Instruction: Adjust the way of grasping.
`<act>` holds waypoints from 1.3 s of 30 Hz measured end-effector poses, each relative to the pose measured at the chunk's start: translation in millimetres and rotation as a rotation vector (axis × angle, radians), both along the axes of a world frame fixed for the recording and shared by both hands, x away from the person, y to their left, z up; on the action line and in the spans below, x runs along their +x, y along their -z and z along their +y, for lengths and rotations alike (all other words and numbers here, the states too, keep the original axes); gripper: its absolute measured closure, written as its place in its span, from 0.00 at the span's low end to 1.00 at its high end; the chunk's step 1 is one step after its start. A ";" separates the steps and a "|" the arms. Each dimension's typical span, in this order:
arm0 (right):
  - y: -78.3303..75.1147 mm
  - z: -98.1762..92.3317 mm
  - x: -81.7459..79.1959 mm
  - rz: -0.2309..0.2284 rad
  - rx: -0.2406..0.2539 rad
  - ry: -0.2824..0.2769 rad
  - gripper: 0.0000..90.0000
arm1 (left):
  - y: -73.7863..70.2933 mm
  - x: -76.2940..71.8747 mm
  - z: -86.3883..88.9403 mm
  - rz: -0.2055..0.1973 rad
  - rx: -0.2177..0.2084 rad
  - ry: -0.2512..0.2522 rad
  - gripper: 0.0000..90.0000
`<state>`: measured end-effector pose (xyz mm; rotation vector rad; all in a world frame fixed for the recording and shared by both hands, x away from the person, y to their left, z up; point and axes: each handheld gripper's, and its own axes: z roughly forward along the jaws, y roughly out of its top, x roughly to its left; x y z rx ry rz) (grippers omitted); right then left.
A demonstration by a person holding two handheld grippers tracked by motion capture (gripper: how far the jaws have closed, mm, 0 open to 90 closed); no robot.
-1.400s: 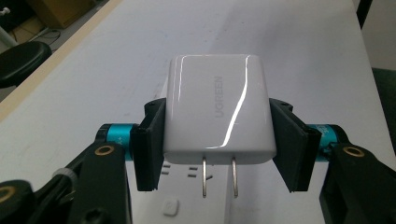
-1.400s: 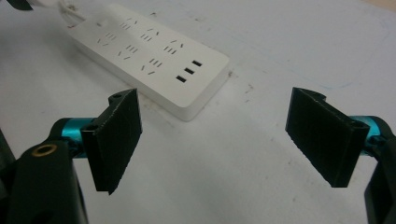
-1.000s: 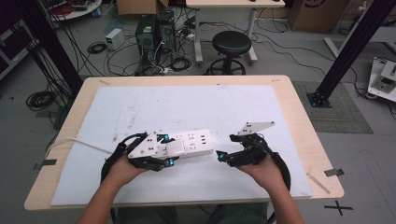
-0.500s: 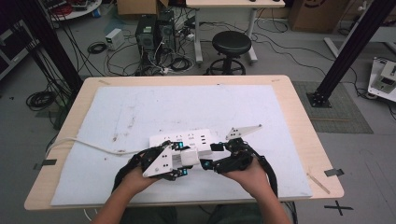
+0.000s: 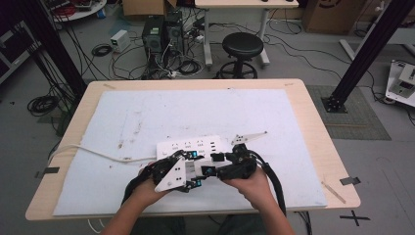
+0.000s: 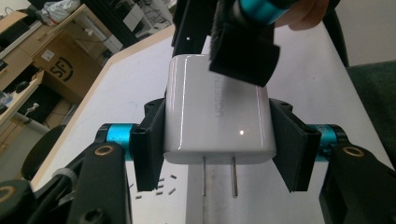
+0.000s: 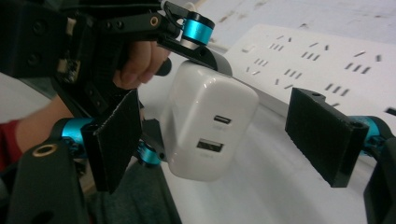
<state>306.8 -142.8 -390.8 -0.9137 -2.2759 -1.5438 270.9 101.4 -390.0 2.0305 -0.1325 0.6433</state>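
Note:
A white two-prong USB charger [image 6: 217, 107] sits clamped between my left gripper's [image 6: 218, 140] black pads, prongs pointing back at that camera. My left gripper is shut on it. In the right gripper view the charger [image 7: 210, 121] faces me with its two USB ports, between the wide-apart jaws of my right gripper [image 7: 219, 135], which is open. One right pad [image 6: 243, 51] rests against the charger's far end. In the high view both grippers, left [image 5: 192, 176] and right [image 5: 218, 164], meet just in front of the white power strip [image 5: 195, 146].
The power strip's white cable [image 5: 98, 152] runs left across the white mat [image 5: 195, 112] and off the table edge [image 5: 58, 147]. The strip's sockets [image 7: 327, 56] lie just beyond the charger. A black stool [image 5: 242, 46] and cables stand on the floor past the table.
Both hands have drawn inward and toward the near edge. The grippers, apart at either end of the strip a second ago, now meet in front of it.

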 end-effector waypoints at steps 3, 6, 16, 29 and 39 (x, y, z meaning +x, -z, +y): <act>1.4 1.4 -0.2 0.023 0.010 0.008 0.29 | -0.9 0.0 0.5 -0.007 -0.016 -0.003 0.47; 3.6 2.1 0.1 0.024 0.030 0.004 0.35 | -1.1 -0.1 0.7 -0.011 -0.016 -0.008 0.47; 4.9 1.7 1.4 0.052 0.106 0.001 0.53 | -3.1 -1.3 1.8 -0.025 -0.027 -0.013 0.47; 6.6 3.9 3.0 0.100 0.126 -0.022 0.65 | -3.6 -2.9 1.1 -0.066 -0.018 -0.023 0.47; 1.0 -0.8 3.6 0.059 0.087 0.014 0.70 | -3.3 7.1 4.0 0.010 -0.024 -0.093 0.24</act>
